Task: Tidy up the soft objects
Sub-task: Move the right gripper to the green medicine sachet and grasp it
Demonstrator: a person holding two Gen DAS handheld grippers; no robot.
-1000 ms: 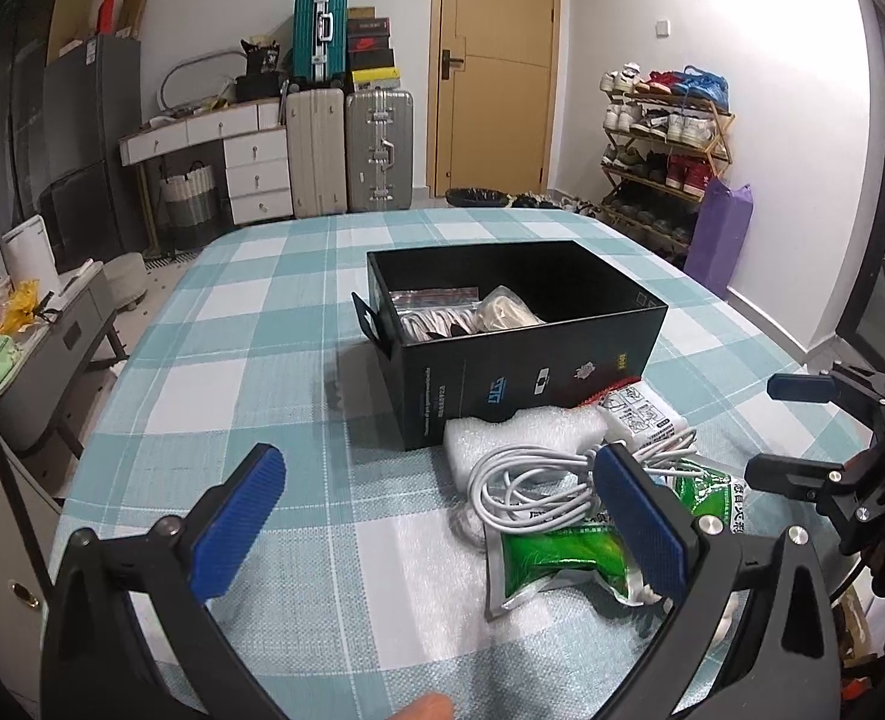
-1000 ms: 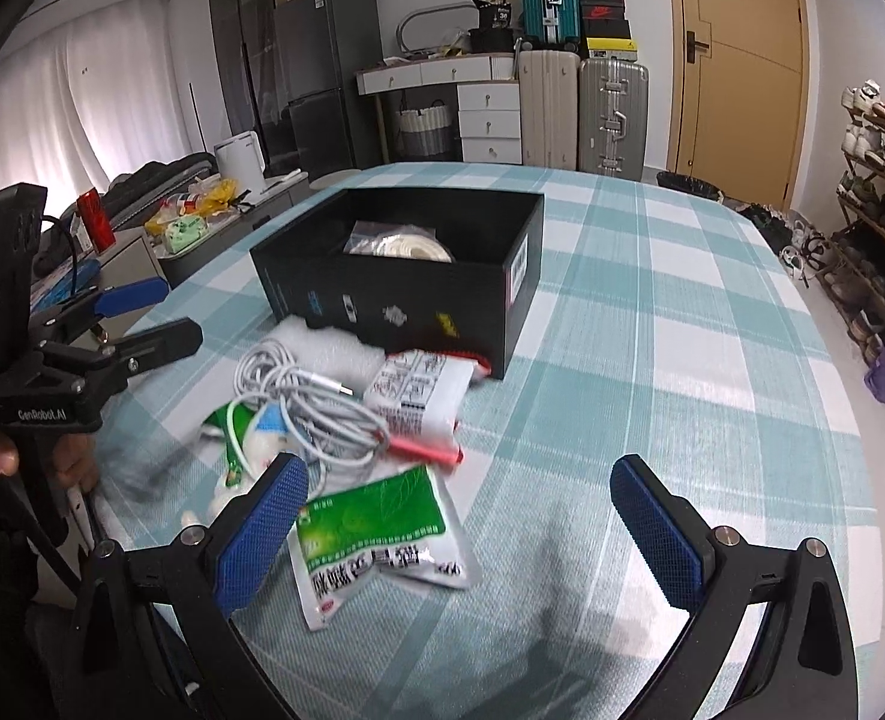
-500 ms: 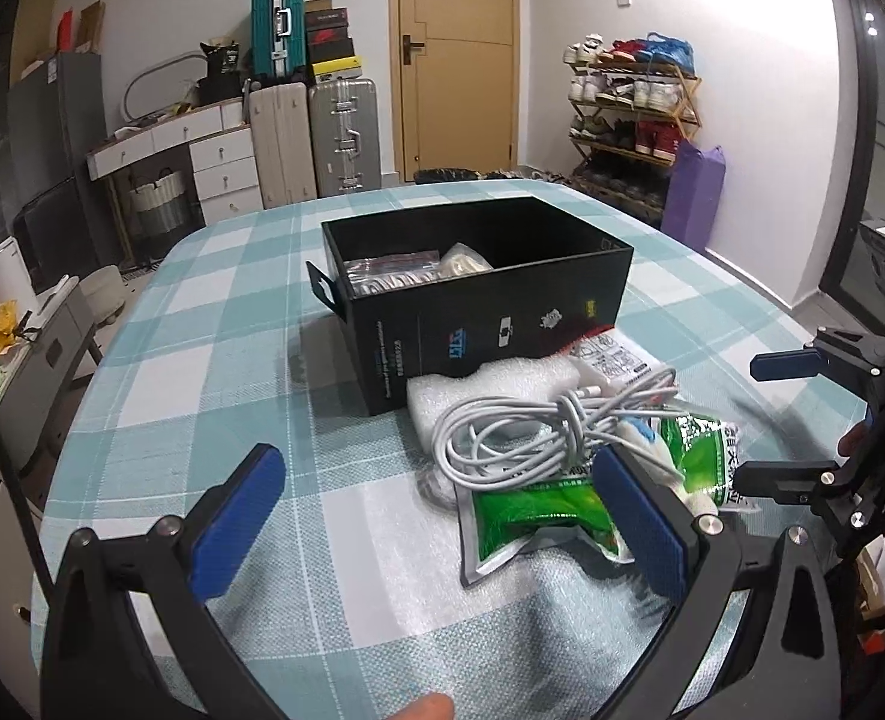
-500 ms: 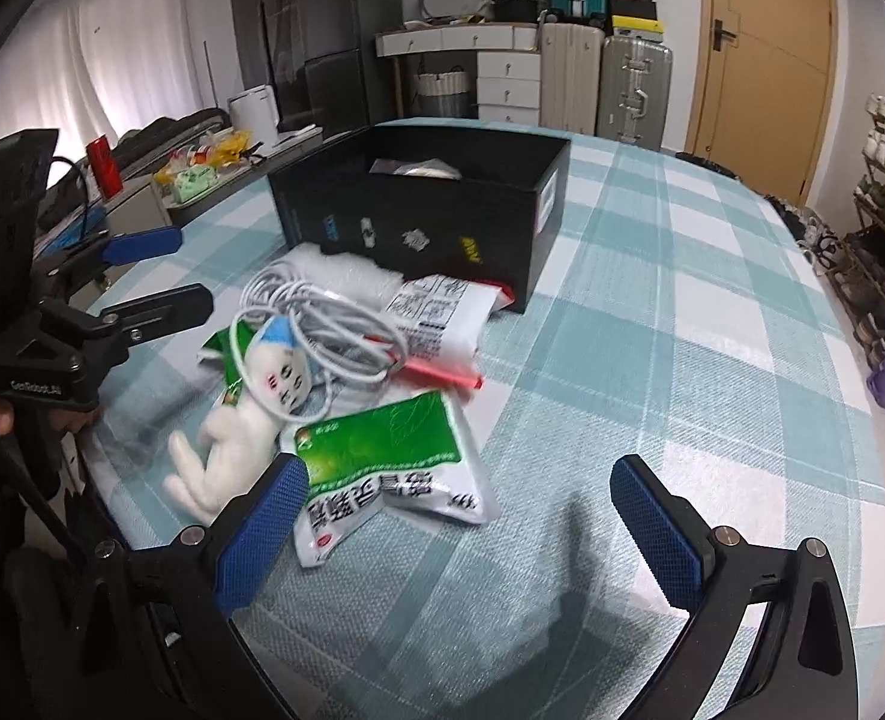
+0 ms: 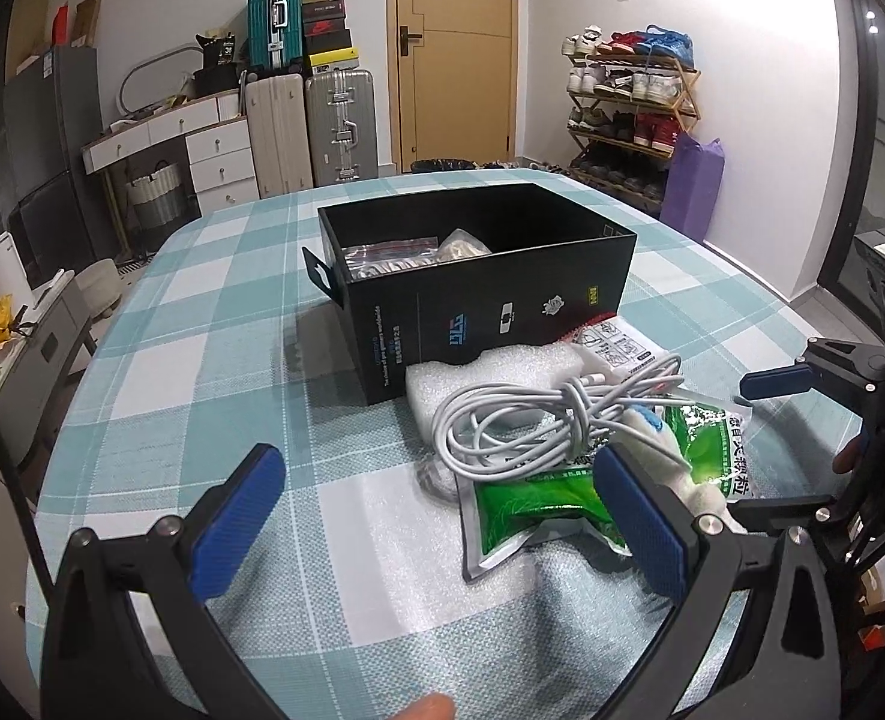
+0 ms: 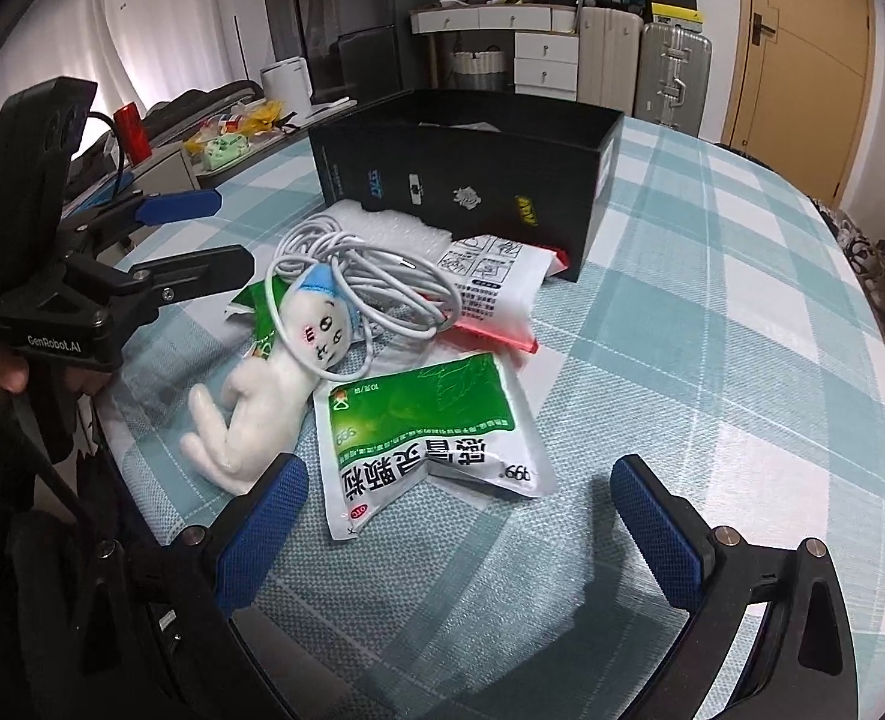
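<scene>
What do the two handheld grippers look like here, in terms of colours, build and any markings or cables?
Both are black plastic two-finger frames with silver screws and textured blue pads. Seen from the right wrist view, the left gripper carries a tall black camera block, white "GenRobot.AI" lettering on its body, and a black cable. The right gripper has the same black arms and blue pads.

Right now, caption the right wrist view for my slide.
Open right hand-held gripper over a green sachet, plush doll and white cable before a black box.

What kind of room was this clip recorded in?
Probably a lived-in home, a dining or entry area used for storage: a shoe rack by the door, stacked suitcases, and a checked-cloth table.
</scene>
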